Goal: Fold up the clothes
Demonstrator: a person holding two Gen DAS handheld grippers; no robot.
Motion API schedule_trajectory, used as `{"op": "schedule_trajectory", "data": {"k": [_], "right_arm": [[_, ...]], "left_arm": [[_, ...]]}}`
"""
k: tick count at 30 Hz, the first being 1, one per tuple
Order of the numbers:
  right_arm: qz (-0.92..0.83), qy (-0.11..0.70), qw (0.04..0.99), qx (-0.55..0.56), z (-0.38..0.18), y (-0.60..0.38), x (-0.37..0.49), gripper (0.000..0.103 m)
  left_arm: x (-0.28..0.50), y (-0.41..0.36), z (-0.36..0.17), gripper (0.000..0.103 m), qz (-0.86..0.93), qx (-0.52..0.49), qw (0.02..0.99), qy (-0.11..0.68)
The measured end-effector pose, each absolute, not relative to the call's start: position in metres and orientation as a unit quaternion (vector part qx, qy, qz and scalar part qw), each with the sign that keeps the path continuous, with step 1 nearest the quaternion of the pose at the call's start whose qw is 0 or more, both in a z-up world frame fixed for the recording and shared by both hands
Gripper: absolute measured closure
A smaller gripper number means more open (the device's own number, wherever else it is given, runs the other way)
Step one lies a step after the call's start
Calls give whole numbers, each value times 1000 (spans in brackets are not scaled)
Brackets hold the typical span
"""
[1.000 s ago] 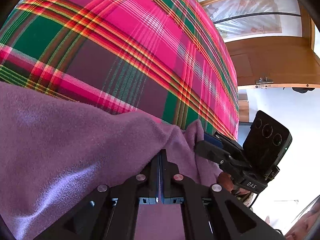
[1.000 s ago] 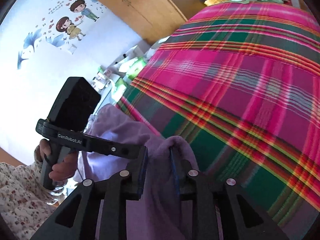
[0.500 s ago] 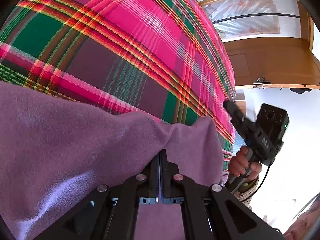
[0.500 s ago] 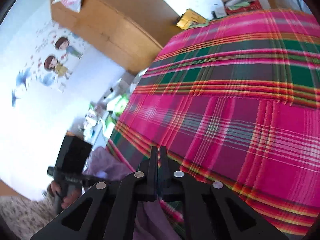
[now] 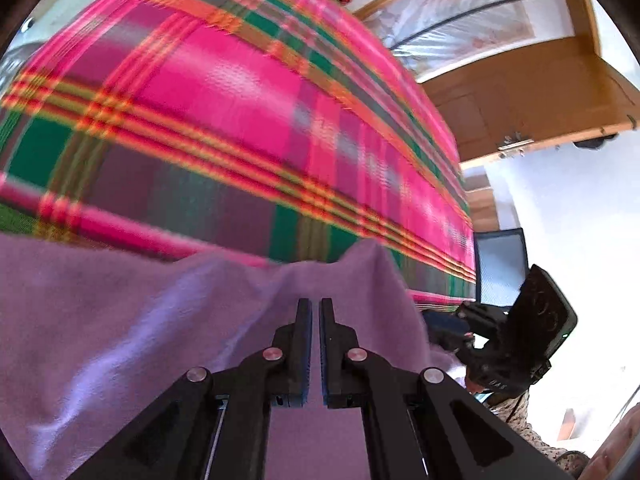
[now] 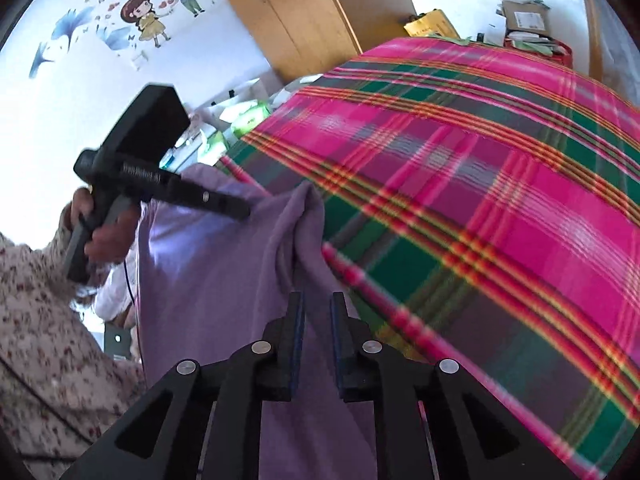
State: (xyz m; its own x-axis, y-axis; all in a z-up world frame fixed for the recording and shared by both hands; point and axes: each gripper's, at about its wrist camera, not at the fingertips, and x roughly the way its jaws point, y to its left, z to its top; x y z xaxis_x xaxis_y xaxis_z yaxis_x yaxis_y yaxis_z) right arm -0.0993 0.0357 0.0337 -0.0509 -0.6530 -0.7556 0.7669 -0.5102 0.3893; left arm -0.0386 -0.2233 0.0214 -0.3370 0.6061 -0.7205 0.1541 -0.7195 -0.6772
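A purple fleece garment (image 5: pixel 120 320) lies bunched at the near edge of a bed covered by a pink, green and orange plaid spread (image 5: pixel 240 100). My left gripper (image 5: pixel 315 302) is shut on a fold of it and holds the cloth up; the right wrist view shows its tip (image 6: pixel 244 212) pinching the garment (image 6: pixel 208 280). My right gripper (image 6: pixel 317 296) hovers over the same cloth beside a raised ridge. Its jaws are opening, with purple cloth showing in the gap and the pads not pressing it. In the left wrist view the right gripper (image 5: pixel 440 324) sits at the garment's right edge.
The plaid spread (image 6: pixel 480 160) stretches far ahead and to the right. A wooden wardrobe (image 6: pixel 292 12) and a wall with cartoon stickers stand behind. Boxes (image 6: pixel 524 20) sit past the bed's far end. A wooden door (image 5: pixel 520 92) is at right. A floral sleeve (image 6: pixel 40 340) fills the lower left.
The right gripper let go of the fold, swung shut out over the bed, then came back to the cloth with jaws partly apart. The left gripper rose a little, still gripping.
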Motion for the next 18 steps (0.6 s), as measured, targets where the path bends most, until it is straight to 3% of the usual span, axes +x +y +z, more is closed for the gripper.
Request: {"op": "schedule_trajectory", "data": {"k": [8,18], "right_arm": [[-717,78,480,500,28,58,-81,86],[-700,99,496,504,17,50,-74,79]], "left_arm": [[-63,-175,22,100,738,-582,189,-285],[-67,-174,14,100,731,-596,174,-285]]}}
